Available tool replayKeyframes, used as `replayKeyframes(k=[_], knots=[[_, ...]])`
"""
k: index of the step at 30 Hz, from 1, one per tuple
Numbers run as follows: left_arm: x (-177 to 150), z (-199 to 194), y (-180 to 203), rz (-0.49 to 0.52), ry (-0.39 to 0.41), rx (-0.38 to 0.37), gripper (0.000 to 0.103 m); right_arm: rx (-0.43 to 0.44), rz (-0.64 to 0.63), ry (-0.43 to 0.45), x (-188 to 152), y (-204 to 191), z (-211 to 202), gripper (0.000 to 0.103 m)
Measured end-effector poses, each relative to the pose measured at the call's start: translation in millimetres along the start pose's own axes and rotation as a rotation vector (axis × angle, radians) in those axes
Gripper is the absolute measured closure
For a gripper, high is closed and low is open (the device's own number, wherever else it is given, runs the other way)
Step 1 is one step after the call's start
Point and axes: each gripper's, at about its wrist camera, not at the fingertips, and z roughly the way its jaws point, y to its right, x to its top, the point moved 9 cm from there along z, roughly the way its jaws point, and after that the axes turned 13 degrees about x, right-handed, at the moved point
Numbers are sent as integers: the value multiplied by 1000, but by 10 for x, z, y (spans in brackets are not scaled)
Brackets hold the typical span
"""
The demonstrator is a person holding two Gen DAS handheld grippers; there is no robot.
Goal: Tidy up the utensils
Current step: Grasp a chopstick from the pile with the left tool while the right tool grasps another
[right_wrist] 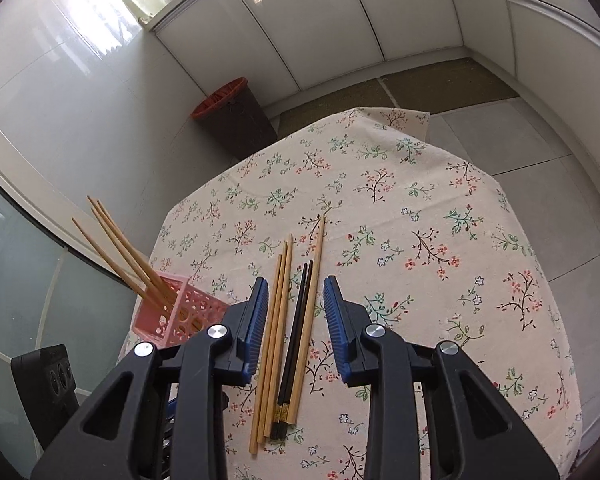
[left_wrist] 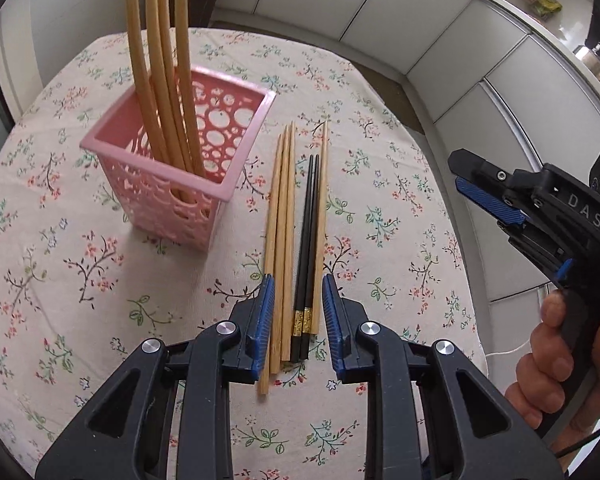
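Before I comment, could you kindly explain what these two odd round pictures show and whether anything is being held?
A person carries hand-held tongs in each hand, each with a camera looking along its fingers. One picture looks past the left tongs, with the right tongs at its edge; the other past the right tongs. On the floral tablecloth lie wooden chopsticks and a black pair. A pink basket stands beside them, already holding four chopsticks. Nothing is held.

Probably a home kitchen: white cabinets (right_wrist: 320, 32), floral tablecloth (right_wrist: 420, 216).
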Motion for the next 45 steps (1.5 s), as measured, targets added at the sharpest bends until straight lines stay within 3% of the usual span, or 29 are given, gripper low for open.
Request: replayKeyframes(k=[10, 17, 19, 20, 22, 23, 27, 32, 36, 41, 45], knots=[[-65, 423, -38, -82, -30, 63, 81, 11, 6, -7, -14, 20, 7, 73], [-62, 534, -3, -50, -4, 110, 83, 7, 19, 1, 14, 65, 2, 73], [-58, 515, 9, -52, 5, 107, 87, 8, 16, 2, 15, 59, -2, 73], [-61, 509, 17, -52, 12, 109, 98, 8, 15, 2, 14, 57, -1, 73], [-94, 495, 49, -40, 17, 132, 99, 7, 15, 2, 16, 56, -1, 73], [-121, 485, 99, -42, 18, 120, 103, 6, 17, 2, 20, 62, 1, 73], [-344, 450, 354, -28, -36, 40, 103, -7, 27, -9, 26, 140, 15, 73], [-364, 471, 375, 10, -3, 109, 103, -72, 34, -81, -21, 357, 136, 73], [-275, 488, 212, -68, -19, 63, 103, -51, 17, -142, -81, 327, 296, 73], [-211, 433, 173, -80, 5, 43, 103, -30, -2, -254, -241, 233, 679, 76], [-185, 420, 48, -123, 5, 37, 103, -72, -27, -307, -326, 247, 924, 81]])
